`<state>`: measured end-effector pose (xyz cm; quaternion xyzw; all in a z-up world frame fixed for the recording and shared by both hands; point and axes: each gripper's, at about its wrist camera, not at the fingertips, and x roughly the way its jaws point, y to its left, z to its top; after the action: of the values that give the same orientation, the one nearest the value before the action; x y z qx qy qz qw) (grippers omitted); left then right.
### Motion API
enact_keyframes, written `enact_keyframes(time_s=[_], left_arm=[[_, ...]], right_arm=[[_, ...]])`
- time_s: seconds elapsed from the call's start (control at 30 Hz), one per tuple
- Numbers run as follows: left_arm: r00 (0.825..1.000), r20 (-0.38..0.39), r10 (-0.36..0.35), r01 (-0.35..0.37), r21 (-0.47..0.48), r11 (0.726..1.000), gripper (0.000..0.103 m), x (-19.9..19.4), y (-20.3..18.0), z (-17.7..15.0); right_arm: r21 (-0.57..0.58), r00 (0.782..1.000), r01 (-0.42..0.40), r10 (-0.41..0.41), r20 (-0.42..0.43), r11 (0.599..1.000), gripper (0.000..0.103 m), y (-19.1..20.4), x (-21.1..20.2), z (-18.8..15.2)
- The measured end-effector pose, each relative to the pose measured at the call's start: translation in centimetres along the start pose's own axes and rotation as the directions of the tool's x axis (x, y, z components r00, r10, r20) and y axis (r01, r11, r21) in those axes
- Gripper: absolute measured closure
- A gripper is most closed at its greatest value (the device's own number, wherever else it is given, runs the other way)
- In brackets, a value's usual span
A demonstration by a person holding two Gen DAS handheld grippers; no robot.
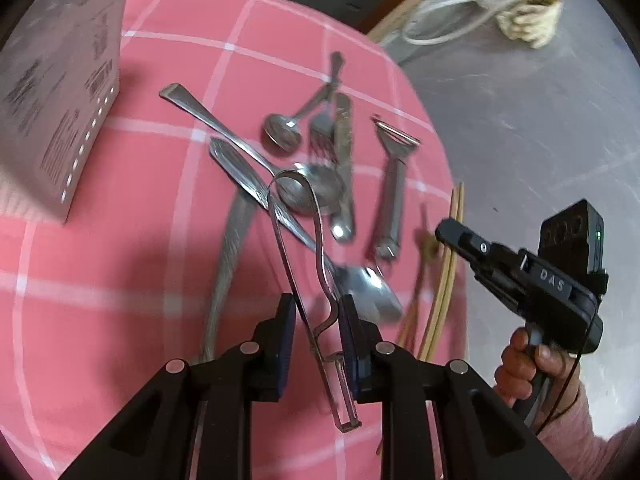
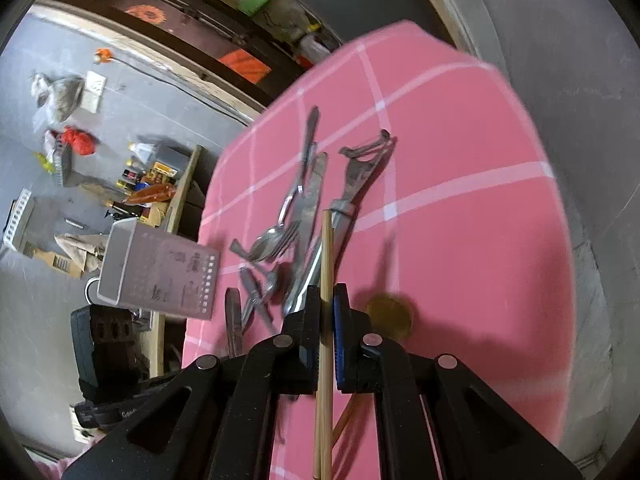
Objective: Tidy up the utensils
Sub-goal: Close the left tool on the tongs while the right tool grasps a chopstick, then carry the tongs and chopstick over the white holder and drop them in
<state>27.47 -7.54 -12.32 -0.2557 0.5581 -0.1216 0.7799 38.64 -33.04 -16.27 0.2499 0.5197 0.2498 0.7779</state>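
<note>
A pink checked cloth [image 1: 168, 80] is seen covering the table, and a heap of metal utensils [image 1: 308, 168] is spread across its middle. In the left wrist view, a pair of thin metal tongs [image 1: 298, 264] is held between the 2 fingers of the left gripper [image 1: 316, 332]; the bent end of the tongs points away from the camera over the pile, and its 2 legs run back between the pads. The pads are set against the legs, so the tongs are pinched rather than loosely framed. Beneath them, crossed spoons [image 1: 316, 190], a fork [image 1: 322, 128] and a butter knife [image 1: 344, 168] are piled together, with a metal peeler [image 1: 394, 192] lying just beside them to the right. A printed white box [image 1: 56, 92] stands on the cloth at the left. A pair of bamboo chopsticks [image 1: 446, 280] is seen at the table's right edge.

In the right wrist view, the right gripper [image 2: 326, 312] is closed on a chopstick [image 2: 326, 280], which runs straight along the narrow gap between the pads and reaches toward the pile. The gripper is held above the cloth near the table's edge. A round brownish object [image 2: 390, 316] lies blurred on the cloth just beside the right finger; what it is cannot be told.
</note>
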Motion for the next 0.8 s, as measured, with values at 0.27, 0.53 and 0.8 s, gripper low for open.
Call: enact_keyframes(time_s=[0.27,0.53,0.8], left_arm=[[0.987,0.159,0.007,-0.029,0.136,0.990,0.082,-4.9,-2.0,-3.4],[0.947,0.322,0.003,-0.080,0.227,0.971,0.083,-11.2,-3.2,-2.2],[0.906,0.423,-0.022,-0.096,0.255,0.962,0.083,-16.8,-2.9,0.5]], right_arm=[[-0.162,0.985,0.053,-0.026,0.169,0.985,0.098,3.9,-5.6,-1.7],[-0.290,0.958,0.089,-0.003,0.286,0.953,0.098,8.6,-9.9,-1.6],[-0.421,0.922,0.084,0.089,0.376,0.903,0.098,15.3,-13.3,0.3]])
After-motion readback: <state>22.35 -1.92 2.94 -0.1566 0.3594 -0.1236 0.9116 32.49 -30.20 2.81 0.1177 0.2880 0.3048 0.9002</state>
